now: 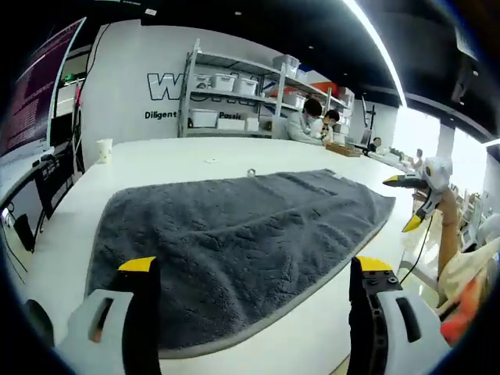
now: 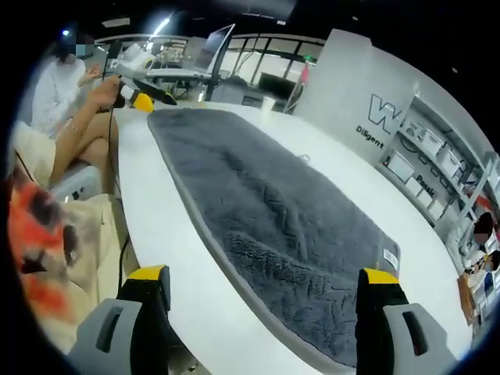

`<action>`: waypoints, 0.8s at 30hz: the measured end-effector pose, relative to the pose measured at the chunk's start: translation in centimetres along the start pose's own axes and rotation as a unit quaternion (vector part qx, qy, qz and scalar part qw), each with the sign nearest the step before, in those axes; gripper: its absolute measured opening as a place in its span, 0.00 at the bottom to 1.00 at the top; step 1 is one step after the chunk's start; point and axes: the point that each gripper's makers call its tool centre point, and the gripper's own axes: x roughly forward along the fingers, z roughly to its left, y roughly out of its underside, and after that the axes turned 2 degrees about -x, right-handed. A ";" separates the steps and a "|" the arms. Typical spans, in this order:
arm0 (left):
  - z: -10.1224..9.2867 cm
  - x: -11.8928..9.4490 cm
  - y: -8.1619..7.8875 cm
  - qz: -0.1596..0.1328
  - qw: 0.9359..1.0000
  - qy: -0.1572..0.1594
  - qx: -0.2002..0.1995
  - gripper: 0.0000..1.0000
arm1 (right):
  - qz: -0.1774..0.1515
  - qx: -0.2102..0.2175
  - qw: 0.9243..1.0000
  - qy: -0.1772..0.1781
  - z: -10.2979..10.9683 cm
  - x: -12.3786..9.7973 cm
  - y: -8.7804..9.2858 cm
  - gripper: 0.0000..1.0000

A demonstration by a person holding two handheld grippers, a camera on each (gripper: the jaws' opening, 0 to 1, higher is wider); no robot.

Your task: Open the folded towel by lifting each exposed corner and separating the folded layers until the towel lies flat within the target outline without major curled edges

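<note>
A dark grey towel point(image 1: 234, 234) with a lighter hem lies spread out on the white table point(image 1: 180, 156). My left gripper point(image 1: 255, 269) hovers open over one end of it, its yellow-tipped jaws wide apart with nothing between them. Beyond the towel's far right corner my right gripper point(image 1: 400, 203) is held open. In the right gripper view the towel point(image 2: 266, 211) runs lengthwise away from me, with a small white label point(image 2: 391, 256) on its near corner. My right gripper point(image 2: 263, 277) stands open above that near end. A hand holds the left gripper point(image 2: 148, 95) past the far end.
A paper cup point(image 1: 104, 150) stands near the table's far left, and a small ring-like object point(image 1: 251, 172) lies just beyond the towel. Shelves with boxes point(image 1: 234, 94) and seated people point(image 1: 308, 121) are behind. A person point(image 2: 58, 86) sits off the table's edge.
</note>
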 end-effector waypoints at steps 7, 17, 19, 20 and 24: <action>0.2 -1.6 1.1 0.022 0.999 -0.021 0.017 0.99 | -0.004 0.000 1.000 0.005 -0.2 -0.5 -0.1 0.99; 0.1 -4.3 1.3 0.002 1.000 -0.028 0.007 0.95 | -0.005 -0.003 1.000 0.002 0.2 -0.5 -0.2 0.99; 0.4 -4.5 1.2 -0.006 1.000 -0.028 0.005 0.96 | -0.002 -0.004 1.000 0.000 0.2 -0.4 0.0 0.99; 0.5 -4.5 1.2 -0.007 1.000 -0.027 0.003 0.96 | 0.000 -0.004 1.000 -0.002 0.2 -0.4 0.1 0.98; 0.6 -4.2 1.8 0.004 1.000 -0.025 0.006 0.95 | 0.002 0.000 1.000 0.000 0.0 -0.2 0.2 0.99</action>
